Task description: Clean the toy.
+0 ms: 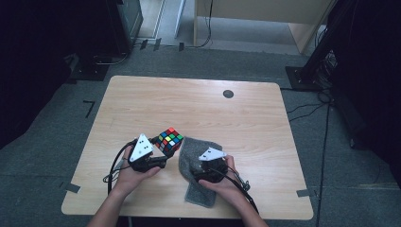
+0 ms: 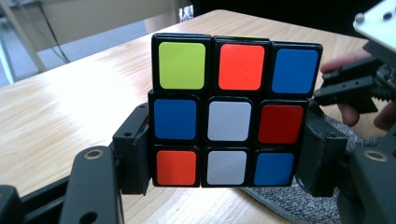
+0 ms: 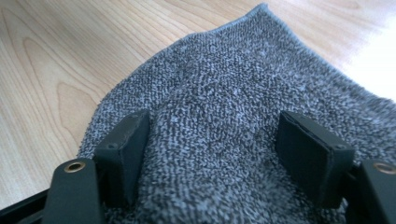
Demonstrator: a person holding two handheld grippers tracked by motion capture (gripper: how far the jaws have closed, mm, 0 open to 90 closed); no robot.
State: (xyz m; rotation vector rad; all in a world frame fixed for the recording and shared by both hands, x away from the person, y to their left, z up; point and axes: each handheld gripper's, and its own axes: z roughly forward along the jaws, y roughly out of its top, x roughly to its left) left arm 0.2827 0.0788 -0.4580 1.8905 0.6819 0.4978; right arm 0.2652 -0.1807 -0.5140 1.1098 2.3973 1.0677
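A scrambled Rubik's cube (image 1: 169, 139) is held just above the wooden table (image 1: 189, 99), left of centre. My left gripper (image 1: 163, 150) is shut on it. In the left gripper view both pads (image 2: 135, 158) clamp the lower sides of the cube (image 2: 229, 116), whose face shows yellow, red, blue and white squares. A grey knitted cloth (image 1: 201, 144) lies rumpled right beside the cube. My right gripper (image 1: 193, 164) rests down on it, open. In the right gripper view the cloth (image 3: 219, 93) humps up between the wide-set pads (image 3: 310, 154).
A small black disc (image 1: 228, 93) sits in the tabletop at the far right of centre. The table's front edge runs close under the person's forearms. Dark equipment stands (image 1: 321, 56) and cables flank the table on the grey floor.
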